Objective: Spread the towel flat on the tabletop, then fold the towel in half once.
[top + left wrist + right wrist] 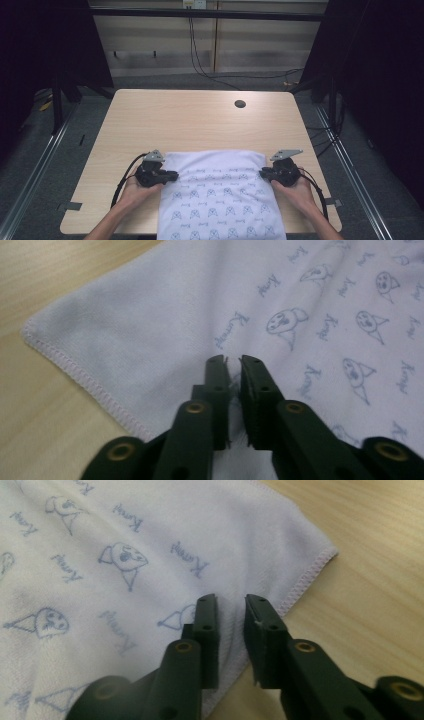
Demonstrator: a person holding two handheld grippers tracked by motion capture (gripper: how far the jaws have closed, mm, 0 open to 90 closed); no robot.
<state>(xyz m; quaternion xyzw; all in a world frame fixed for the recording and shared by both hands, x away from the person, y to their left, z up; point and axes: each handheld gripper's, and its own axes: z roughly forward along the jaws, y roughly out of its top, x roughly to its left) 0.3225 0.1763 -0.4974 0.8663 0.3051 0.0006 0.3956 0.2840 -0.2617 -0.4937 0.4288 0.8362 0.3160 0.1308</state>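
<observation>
White printed towel (220,200) lies flat on the near half of the table (190,120), its front part hanging off the near edge, w/ the left gripper (172,175) at its left side and the right gripper (262,174) at its right side, both near the far corners. Left jaws are nearly closed, just a thin slit, maybe pinching a bit of cloth but can't tell for sure; right jaws sit a bit apart over the hem w/ nothing held. To fold it well I'd say get both pinching the hem at matching spots near the corners before lifting, else it'll go skewed.
</observation>
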